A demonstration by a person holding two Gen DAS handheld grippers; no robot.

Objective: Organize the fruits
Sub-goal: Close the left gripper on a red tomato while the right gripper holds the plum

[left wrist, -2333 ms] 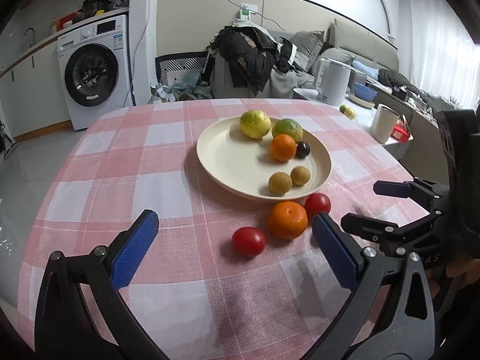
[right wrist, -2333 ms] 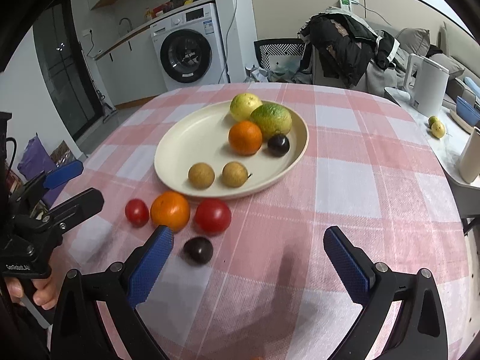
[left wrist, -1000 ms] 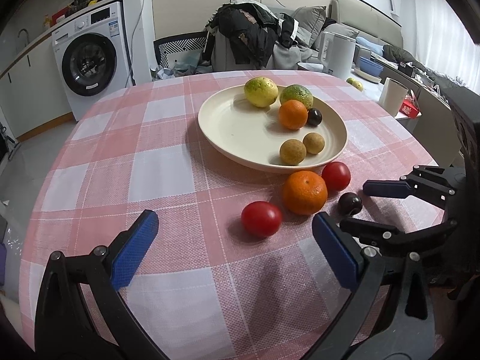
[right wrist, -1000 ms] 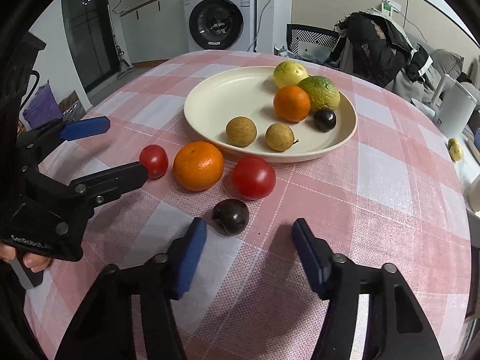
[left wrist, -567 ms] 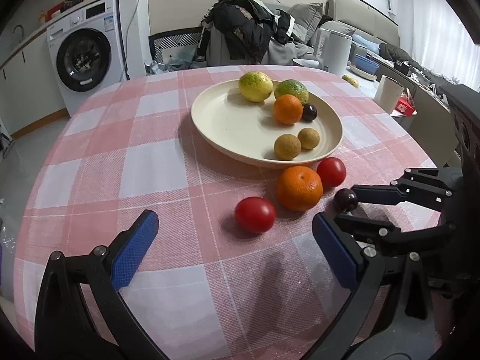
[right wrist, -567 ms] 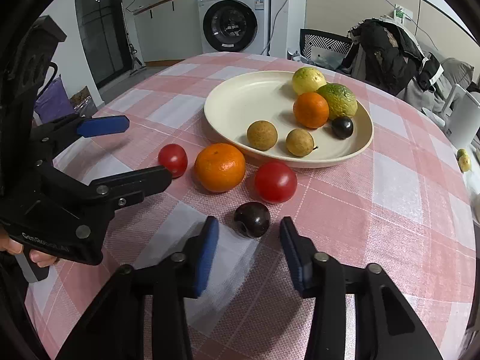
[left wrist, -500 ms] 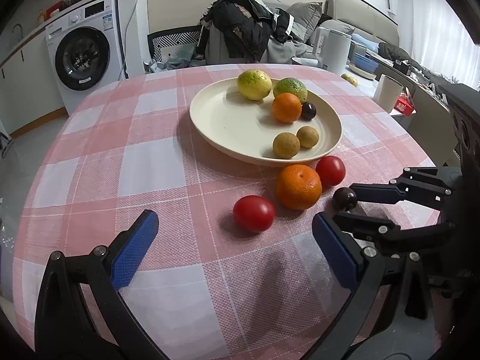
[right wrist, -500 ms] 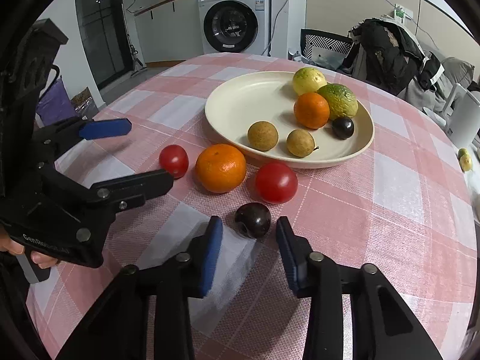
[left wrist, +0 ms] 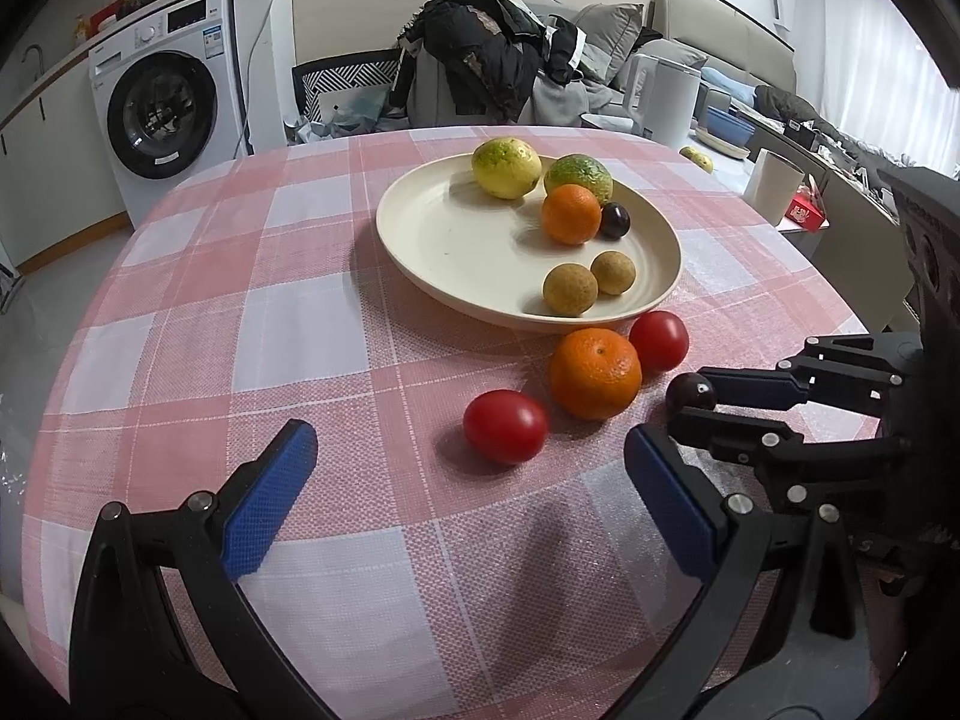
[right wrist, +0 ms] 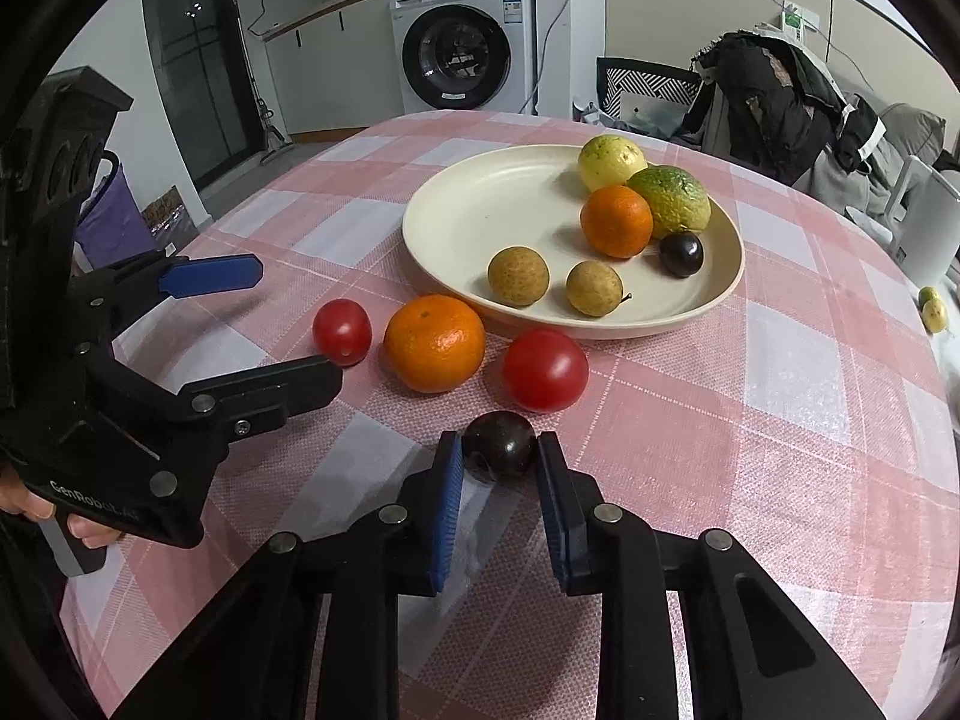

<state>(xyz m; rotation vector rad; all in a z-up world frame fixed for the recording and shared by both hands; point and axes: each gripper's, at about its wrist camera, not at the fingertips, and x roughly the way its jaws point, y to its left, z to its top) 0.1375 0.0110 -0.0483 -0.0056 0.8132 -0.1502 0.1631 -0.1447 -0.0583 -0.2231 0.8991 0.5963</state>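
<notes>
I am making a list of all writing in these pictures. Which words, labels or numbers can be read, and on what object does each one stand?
"GenRobot.AI": on the body of the left gripper, in the right wrist view; last letters unsure.
Stickers and panel on the washing machine: too small to read.
Red box beyond the table: print too blurred to read.

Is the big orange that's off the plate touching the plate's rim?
No, the orange sits on the tablecloth apart from the plate.

Your left wrist camera looks low across the pink-and-white checked tablecloth (left wrist: 180, 300) toward the round cream plate (left wrist: 432, 240). Your right wrist camera sits closer, facing the same plate (right wrist: 480, 204) from the right. Both share the plate and the loose fruit before it.
</notes>
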